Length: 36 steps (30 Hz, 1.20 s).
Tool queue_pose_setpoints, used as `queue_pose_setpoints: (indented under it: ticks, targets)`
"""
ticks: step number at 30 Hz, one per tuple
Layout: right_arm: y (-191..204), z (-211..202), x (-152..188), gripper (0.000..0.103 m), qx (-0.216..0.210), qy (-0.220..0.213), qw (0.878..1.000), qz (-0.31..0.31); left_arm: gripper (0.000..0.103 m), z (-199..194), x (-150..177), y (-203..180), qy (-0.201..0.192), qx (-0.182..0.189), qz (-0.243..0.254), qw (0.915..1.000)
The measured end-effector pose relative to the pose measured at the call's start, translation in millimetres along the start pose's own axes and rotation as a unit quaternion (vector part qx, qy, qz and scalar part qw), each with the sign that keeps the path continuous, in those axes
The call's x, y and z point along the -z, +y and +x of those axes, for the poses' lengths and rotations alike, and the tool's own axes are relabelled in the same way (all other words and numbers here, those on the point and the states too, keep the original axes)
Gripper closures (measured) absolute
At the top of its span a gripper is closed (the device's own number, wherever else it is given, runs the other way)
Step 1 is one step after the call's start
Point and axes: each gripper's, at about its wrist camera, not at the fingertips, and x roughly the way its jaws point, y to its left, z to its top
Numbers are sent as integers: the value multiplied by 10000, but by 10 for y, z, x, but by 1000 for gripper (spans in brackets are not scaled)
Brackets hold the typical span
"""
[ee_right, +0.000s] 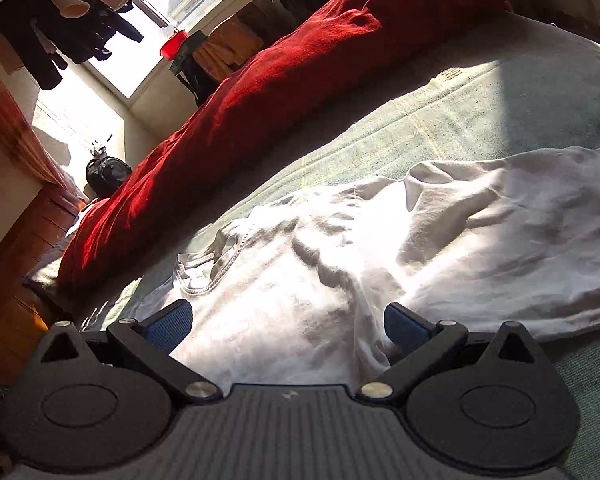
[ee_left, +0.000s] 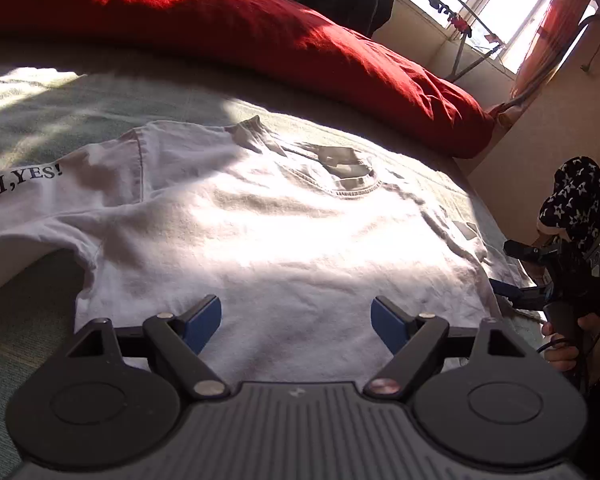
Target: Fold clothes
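Both grippers, left [ee_left: 296,322] and right [ee_right: 287,322], hover wide apart (gripping nothing) just over a white T-shirt [ee_left: 260,232].

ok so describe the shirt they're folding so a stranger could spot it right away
Find the bed with the green cover and the red duvet bunched along its far side. The white t-shirt lies spread on the cover, the only white garment there, with dark "OH, YES!" lettering at one edge.
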Motion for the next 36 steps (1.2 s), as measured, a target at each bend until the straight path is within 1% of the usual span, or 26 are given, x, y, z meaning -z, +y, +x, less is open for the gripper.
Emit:
queue_pose_setpoints:
  ticks: [2, 3, 5, 6, 7, 9, 11, 12, 13, 15, 16, 17, 19, 21, 23, 24, 26, 28, 30, 34, 36]
  targets:
    - [-178, 177, -7, 1, 229, 159, 9991, 325, 22, 78, 25, 123, 6, -460, -8, 9989]
    - [-241, 176, -1, 2, 280, 122, 9991, 292, 22, 64, 39, 159, -48, -658, 112, 9978]
    - [-281, 84, -13, 3, 521, -46, 9986, -6, 22, 26, 66, 226, -167, -1046, 377, 9937]
    - [-298, 39, -21, 4, 655, -113, 9977, -159, 22, 5, 56, 253, -147, -1096, 386, 9931]
    - [-306, 3, -33, 4, 788, -128, 9964, -285, 22, -17, 44, 280, -119, -1131, 383, 9928]
    - [-233, -54, -52, 3, 902, -125, 9949, -432, 22, -80, 0, 270, -63, -1087, 308, 9936]
    - [-118, -119, -69, 1, 992, -138, 9932, -597, 22, -154, -22, 191, -140, -1041, 387, 9937]
    - [-50, -153, -66, 0, 971, -145, 9928, -689, 22, -199, -20, 124, -210, -946, 434, 9943]
    - [38, -171, -37, 0, 800, -94, 9936, -786, 22, -214, -12, 59, -201, -790, 493, 9955]
    - [220, -124, 38, 0, 387, 239, 9947, -926, 21, -202, 35, -81, -85, -524, 644, 9965]
    - [304, -65, 91, 0, 288, 422, 9934, -1025, 21, -176, 71, -145, -3, -497, 763, 9958]
    - [384, 0, 157, 0, 274, 577, 9911, -1170, 21, -148, 108, -207, 81, -483, 886, 9949]
    - [498, 119, 277, 0, 386, 799, 9851, -1474, 21, -79, 204, -284, 237, -625, 1165, 9909]
    - [547, 220, 421, 0, 670, 950, 9770, -1790, 21, -11, 339, -324, 437, -917, 1471, 9839]
    - [551, 236, 567, 0, 893, 995, 9677, -2137, 19, -19, 512, -374, 412, -1168, 1968, 9726]
    - [557, 189, 638, 0, 993, 962, 9619, -2357, 18, -62, 576, -383, 370, -1216, 2079, 9699]
    - [547, 65, 738, 0, 1135, 956, 9550, -2567, 17, -157, 697, -398, 280, -1294, 2269, 9649]
    - [542, -79, 864, 0, 1264, 905, 9496, -2723, 17, -268, 804, -383, 236, -1285, 2309, 9642]
    - [518, -227, 1011, 0, 1310, 907, 9447, -2867, 17, -371, 934, -384, 192, -1350, 2403, 9611]
    - [503, -583, 1420, 0, 1439, 873, 9262, -3374, 17, -612, 1221, -424, 204, -1430, 2634, 9538]
    - [483, -729, 1576, 0, 1450, 939, 9231, -3436, 16, -744, 1366, -428, 221, -1411, 2678, 9528]
